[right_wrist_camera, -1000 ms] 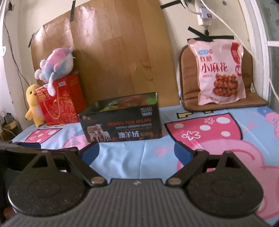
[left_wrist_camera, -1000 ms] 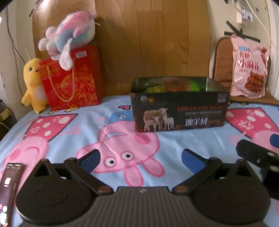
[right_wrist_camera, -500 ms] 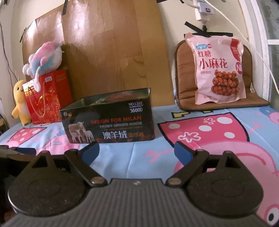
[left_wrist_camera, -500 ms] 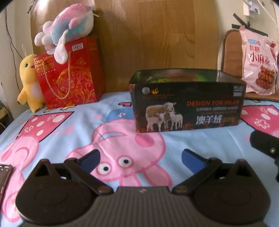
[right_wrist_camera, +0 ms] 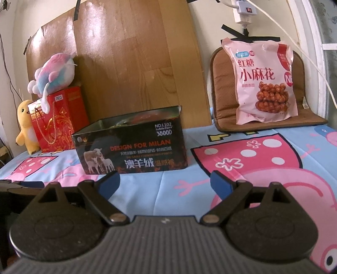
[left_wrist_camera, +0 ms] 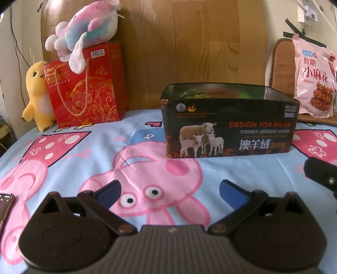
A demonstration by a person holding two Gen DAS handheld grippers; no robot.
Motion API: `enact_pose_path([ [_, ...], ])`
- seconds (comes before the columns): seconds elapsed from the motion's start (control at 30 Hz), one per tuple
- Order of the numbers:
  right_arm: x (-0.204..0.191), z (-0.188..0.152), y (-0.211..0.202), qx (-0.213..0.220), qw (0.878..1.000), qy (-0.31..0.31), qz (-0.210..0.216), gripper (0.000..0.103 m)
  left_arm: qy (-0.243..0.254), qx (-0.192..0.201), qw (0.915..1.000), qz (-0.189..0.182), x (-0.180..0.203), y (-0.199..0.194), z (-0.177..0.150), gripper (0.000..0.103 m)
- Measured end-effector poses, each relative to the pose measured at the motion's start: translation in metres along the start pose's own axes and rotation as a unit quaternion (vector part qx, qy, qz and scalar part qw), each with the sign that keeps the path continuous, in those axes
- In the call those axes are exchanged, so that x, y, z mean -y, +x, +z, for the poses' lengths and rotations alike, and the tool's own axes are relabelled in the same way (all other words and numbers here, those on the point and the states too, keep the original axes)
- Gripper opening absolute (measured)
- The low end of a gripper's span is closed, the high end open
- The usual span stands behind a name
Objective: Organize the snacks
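Left gripper [left_wrist_camera: 169, 190] — spread wide, empty; black tin [left_wrist_camera: 228, 120] straight ahead of it. Right gripper [right_wrist_camera: 165, 182] — spread, empty; tin ahead-left, pink snack bag [right_wrist_camera: 262, 81] ahead-right, well beyond.

Bedsheet [left_wrist_camera: 88, 168], light blue with a pink cartoon pig print, covers the bed. Yellow chick plush [left_wrist_camera: 38, 94] stands at the far left against the wall. Pink-and-blue plush [left_wrist_camera: 84, 23] lies higher up beside it. Wood-grain board [right_wrist_camera: 130, 63] leans on the wall. Brown cushion [right_wrist_camera: 221, 88] sits at the right. White power strip [right_wrist_camera: 244, 10] hangs above.
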State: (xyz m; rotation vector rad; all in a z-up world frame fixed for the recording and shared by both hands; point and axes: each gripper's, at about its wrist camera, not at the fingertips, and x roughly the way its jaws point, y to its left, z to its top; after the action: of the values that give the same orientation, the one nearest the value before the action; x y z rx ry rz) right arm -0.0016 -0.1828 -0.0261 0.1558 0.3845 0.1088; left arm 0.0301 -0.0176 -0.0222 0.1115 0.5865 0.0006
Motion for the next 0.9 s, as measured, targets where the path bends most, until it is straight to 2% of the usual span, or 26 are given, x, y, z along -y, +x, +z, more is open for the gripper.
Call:
enact_pose_path([
  [0.33,0.0014,0.0004,-0.005,0.016,1.0,0.004,-0.004,0.095,0.009,0.0,0.9999,0.008,0.0021,0.0003,-0.0009,0.103],
  [0.9,-0.0001,0.0004,-0.0047,0.016,1.0,0.001,-0.004,0.095,0.01,0.0,0.9999,0.009,0.0024,0.0006,-0.0011,0.103],
])
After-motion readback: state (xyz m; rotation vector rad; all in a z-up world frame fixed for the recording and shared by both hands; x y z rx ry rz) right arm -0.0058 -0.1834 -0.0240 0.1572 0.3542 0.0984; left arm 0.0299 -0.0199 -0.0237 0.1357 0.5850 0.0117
